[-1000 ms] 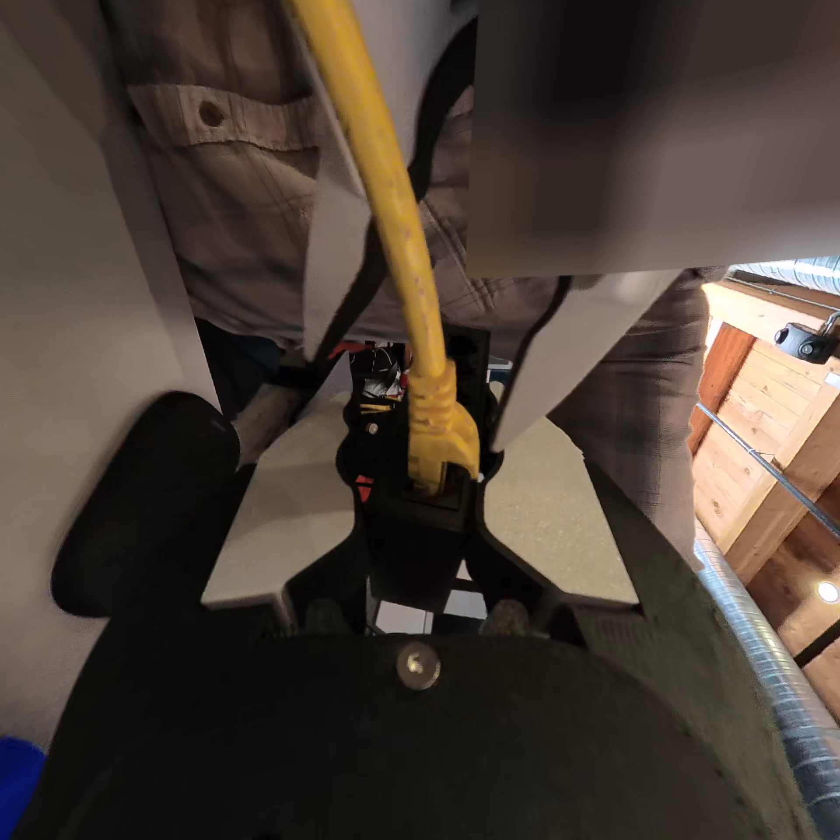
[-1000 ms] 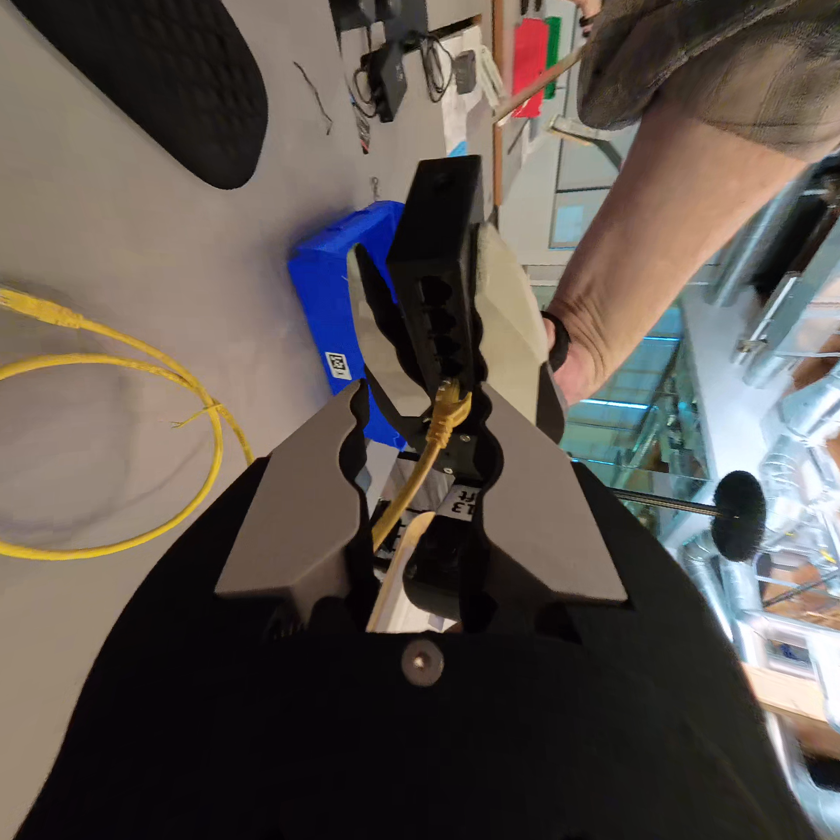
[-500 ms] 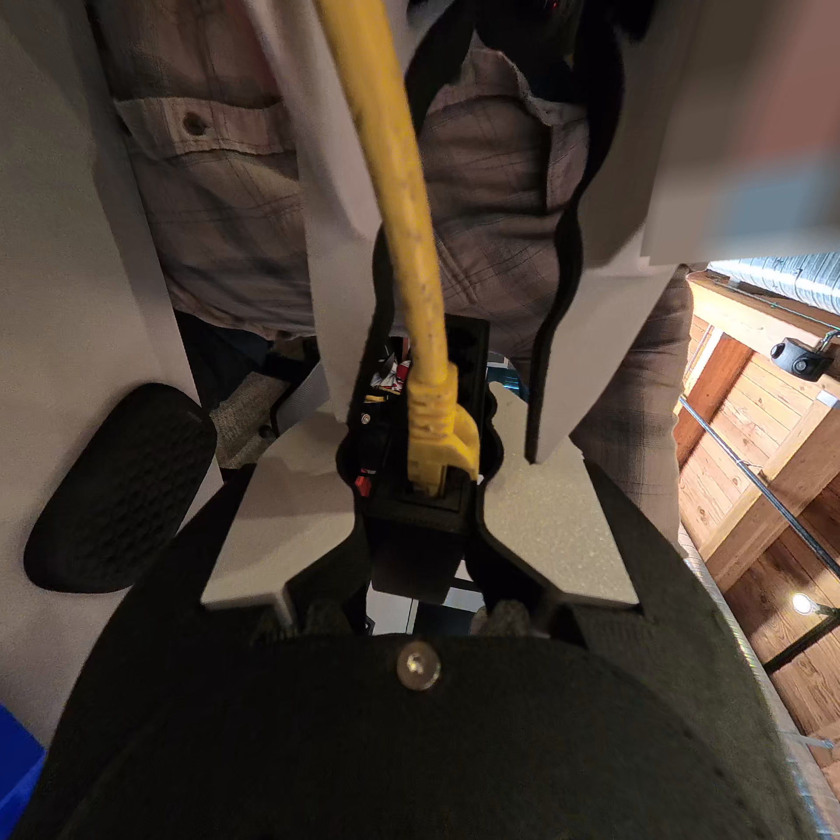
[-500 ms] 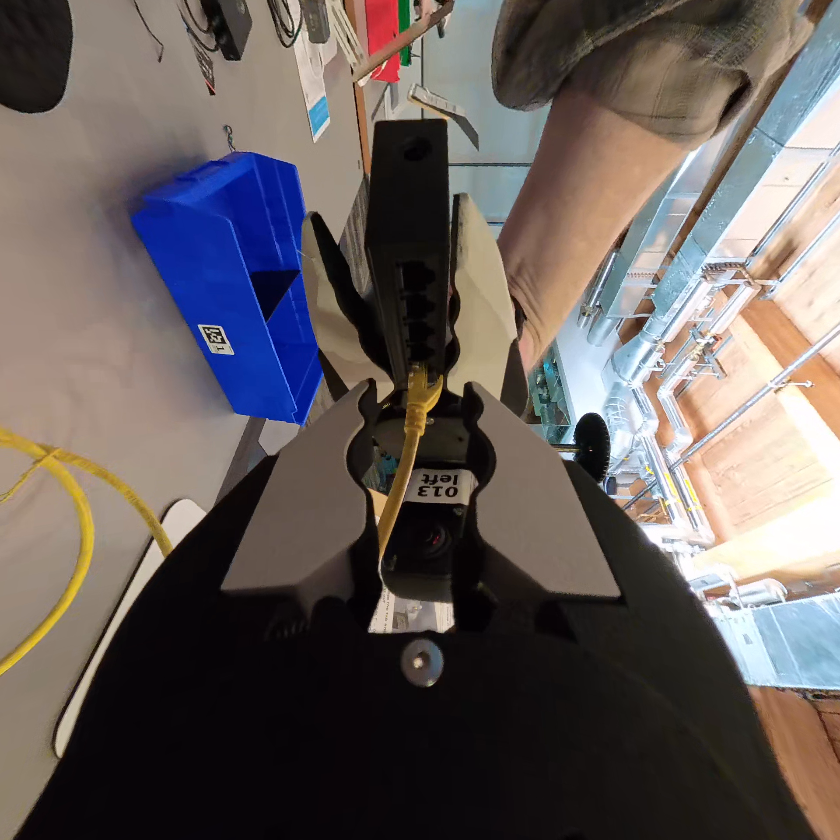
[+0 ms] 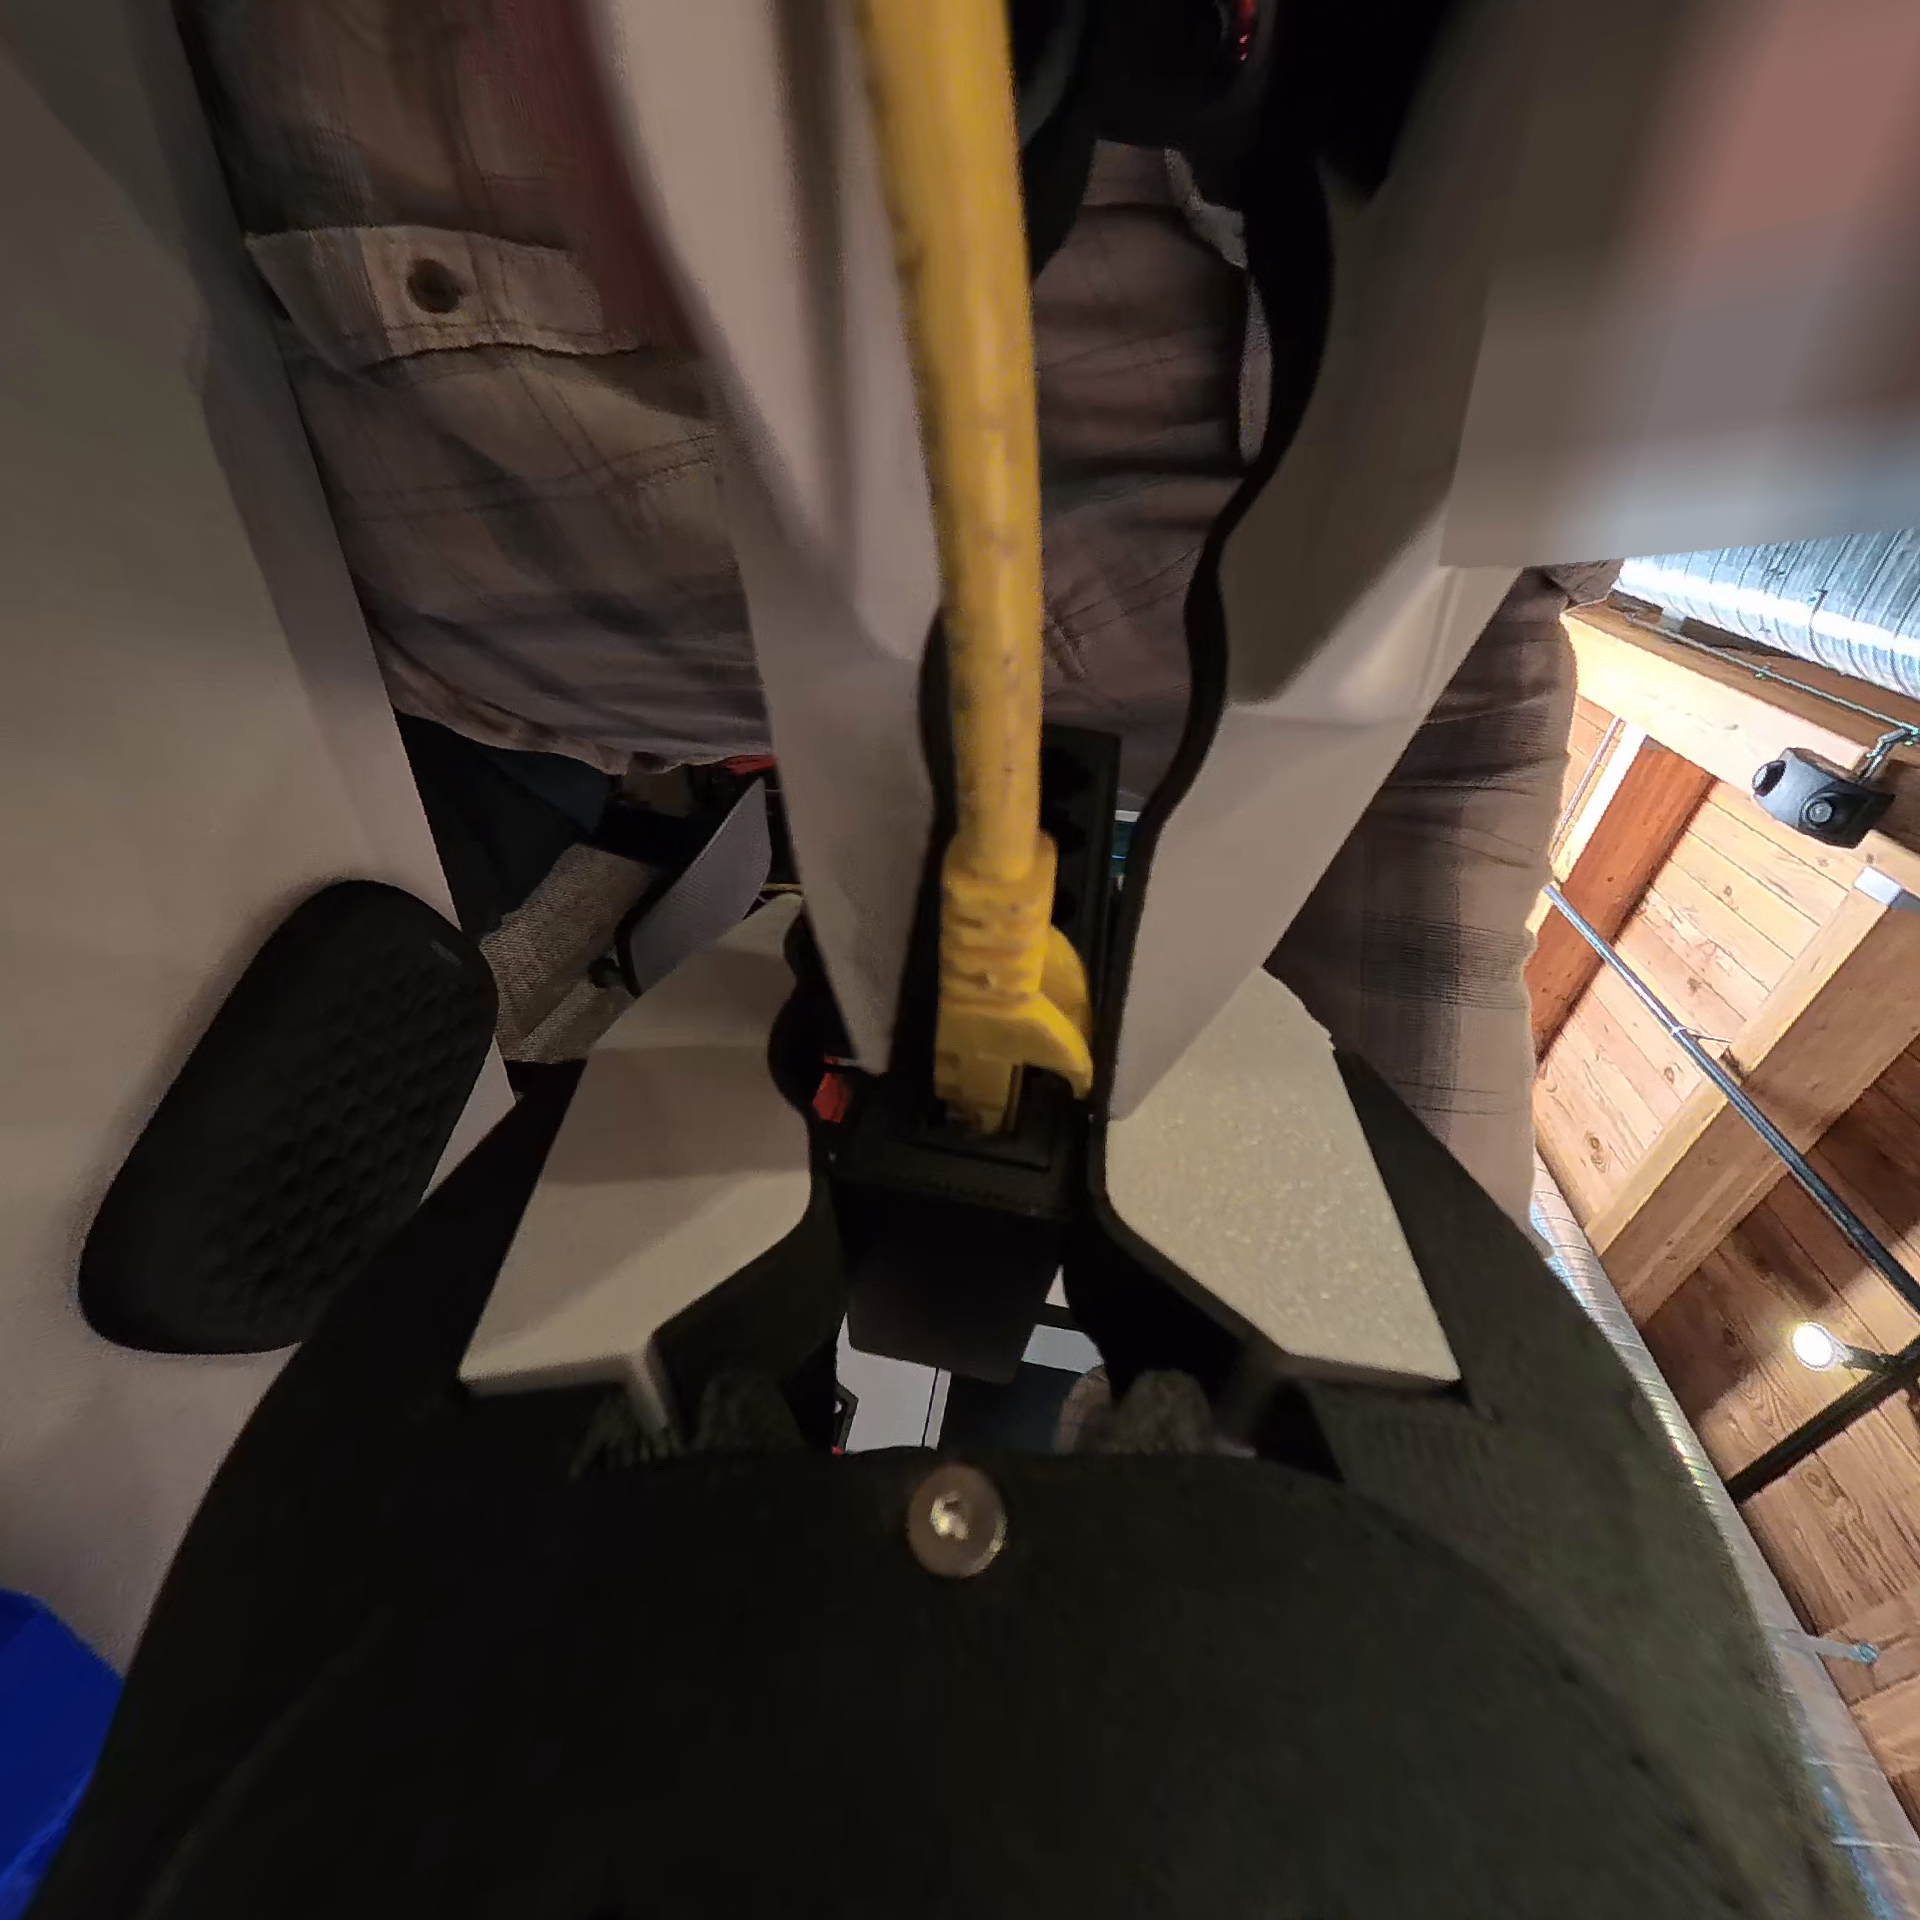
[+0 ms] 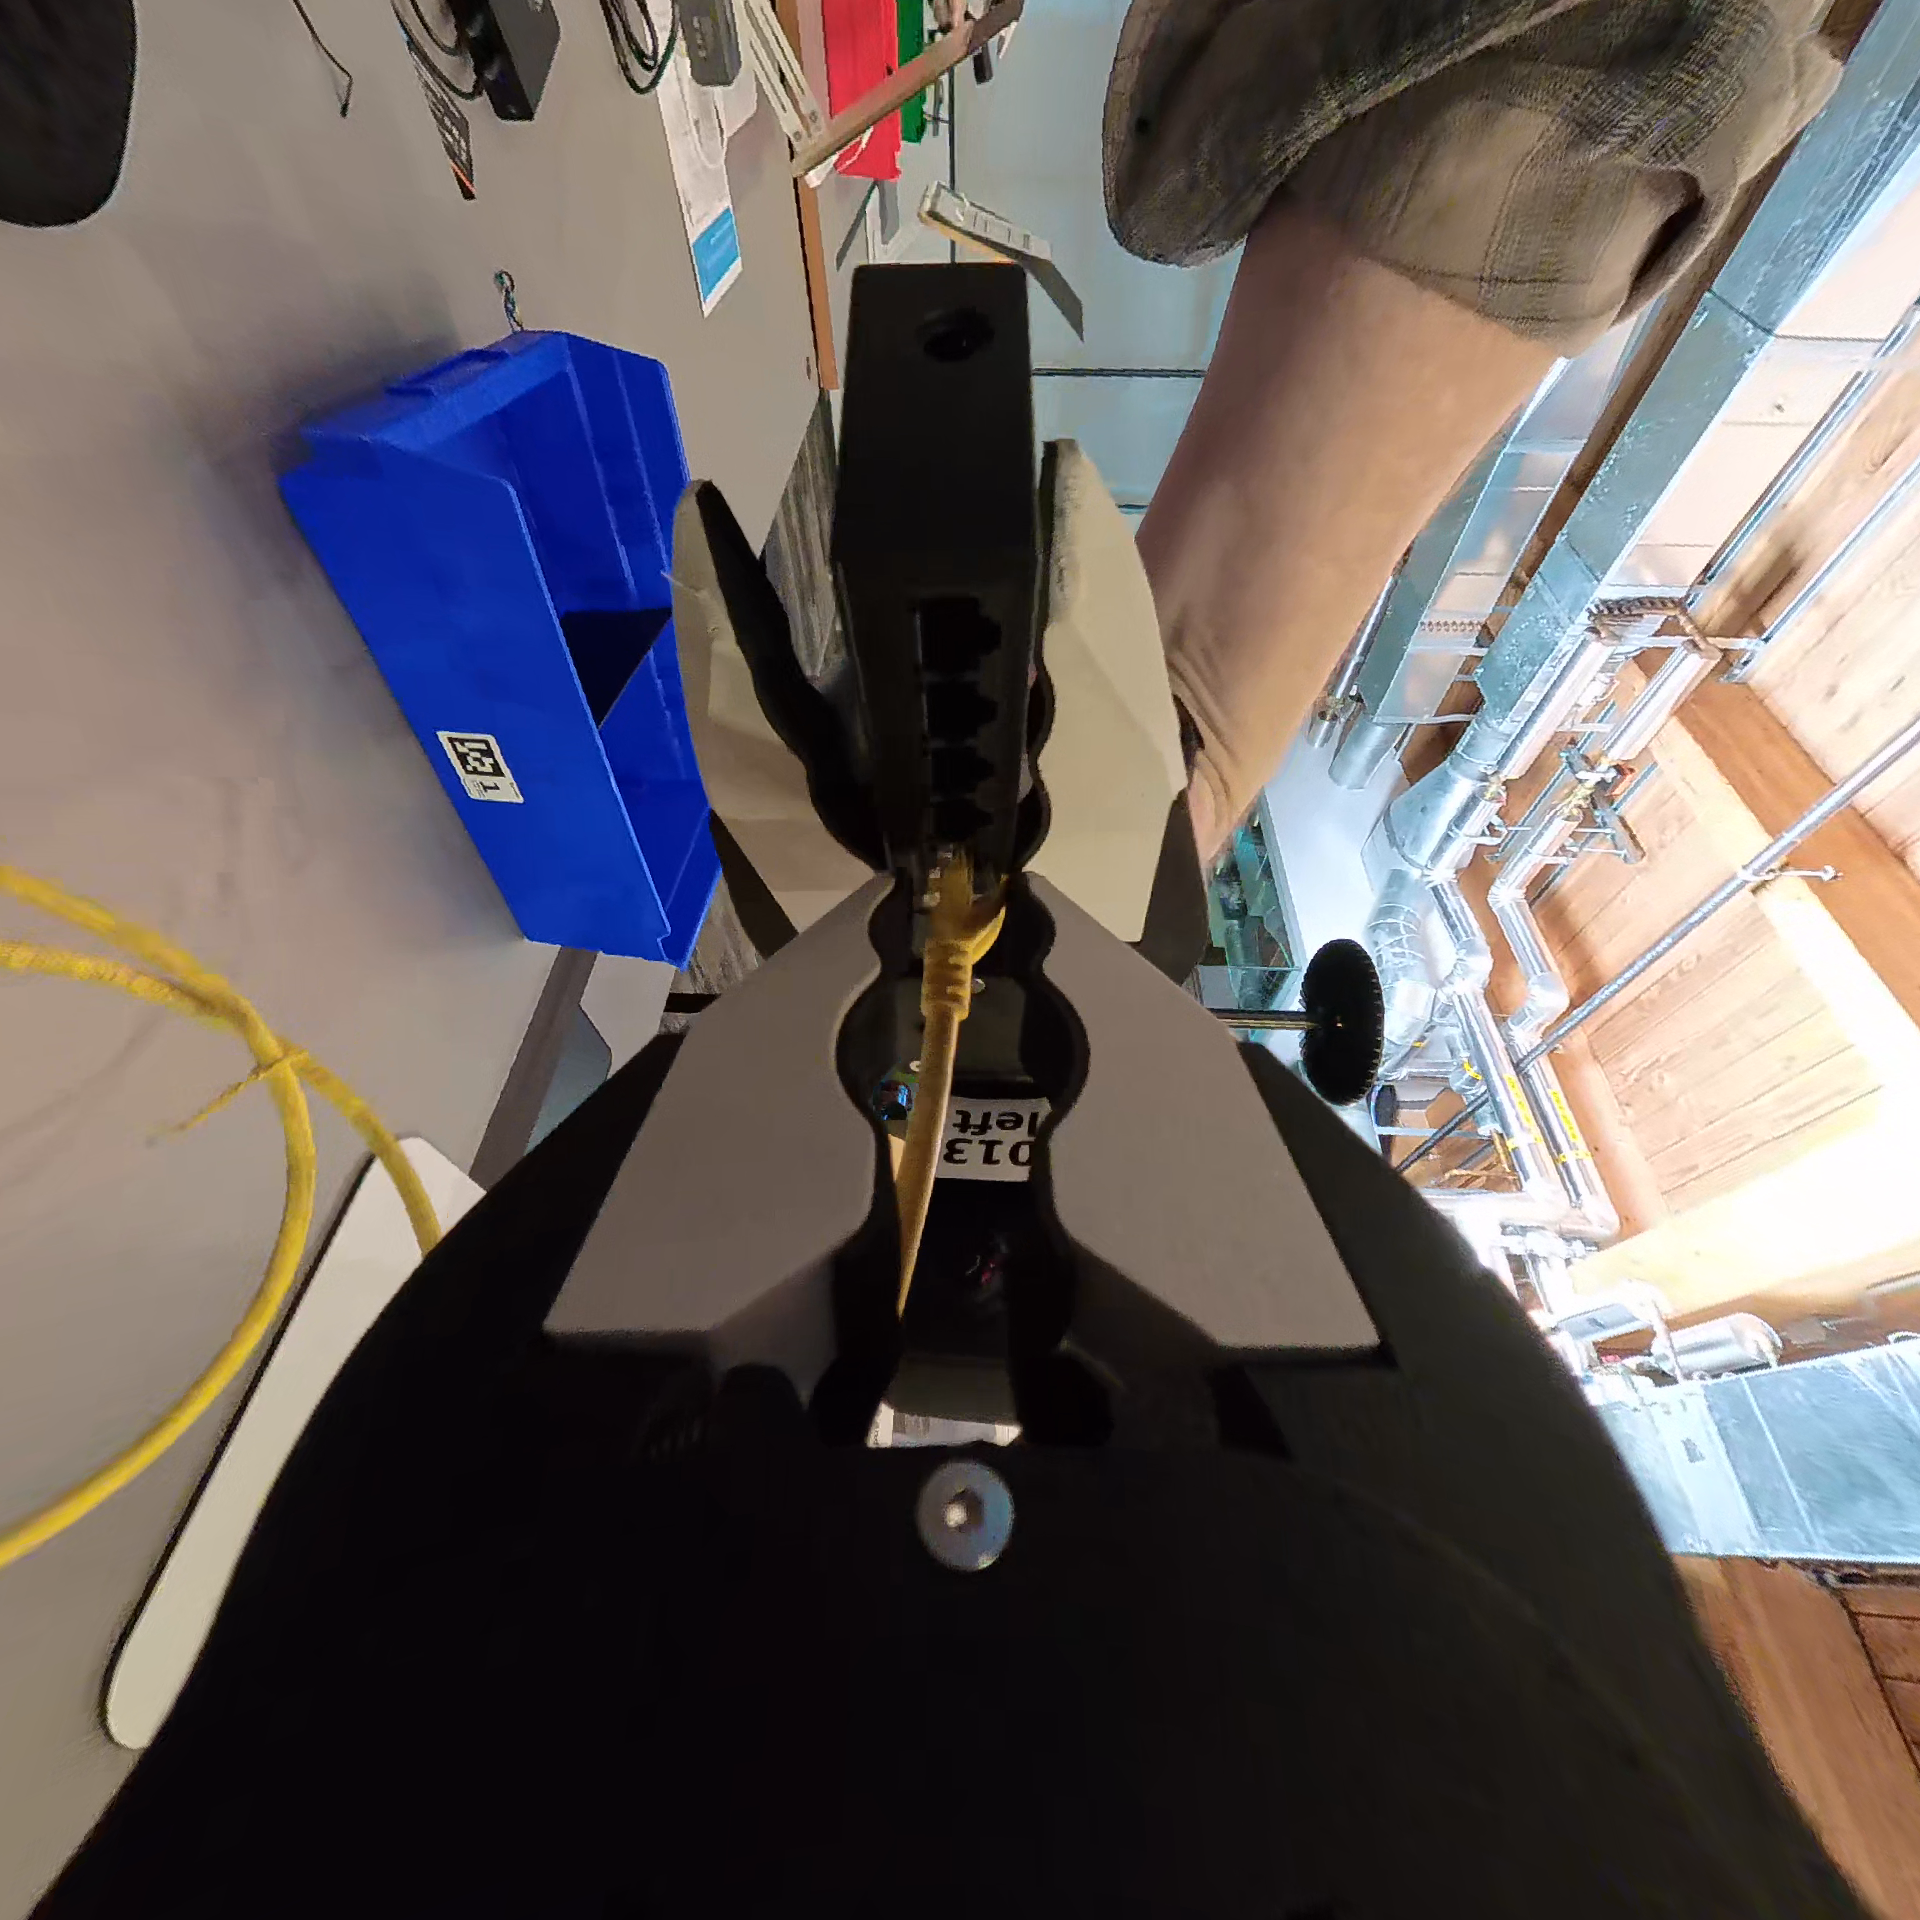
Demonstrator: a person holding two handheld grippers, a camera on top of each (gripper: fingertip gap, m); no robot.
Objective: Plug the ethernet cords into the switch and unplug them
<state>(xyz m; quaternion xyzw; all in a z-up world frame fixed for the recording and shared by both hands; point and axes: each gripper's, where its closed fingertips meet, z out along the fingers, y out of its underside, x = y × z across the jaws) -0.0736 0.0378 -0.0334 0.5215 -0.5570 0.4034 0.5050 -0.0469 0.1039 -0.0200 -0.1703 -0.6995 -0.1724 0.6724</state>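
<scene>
My left gripper (image 5: 1029, 966) is shut on the black switch (image 5: 945, 1247), which stands up between its grey fingers. A yellow ethernet cord (image 5: 977, 520) is plugged into the port nearest that gripper. In the right wrist view the switch (image 6: 935, 499) shows a row of empty ports above the plug (image 6: 951, 935), with my left gripper (image 6: 883, 478) clamped on its sides. My right gripper (image 6: 956, 894) has its tips at the switch face, closed in on the plug's sides. It also shows in the left wrist view (image 5: 992, 1081), reaching down along the cord.
A blue bin (image 6: 499, 644) lies on the grey table (image 6: 156, 520), left of the switch. A loose loop of yellow cord (image 6: 291, 1143) lies at the left, over a white card (image 6: 260, 1403). A black pad (image 5: 281, 1122) lies nearby. The person's forearm (image 6: 1351, 468) is right of the switch. Tip to tip, the grippers are about 7 cm apart.
My right gripper slid forward along the yellow cord to the plug, and its jaws narrowed around it. The left gripper kept hold of the switch; the cord stayed plugged in.
</scene>
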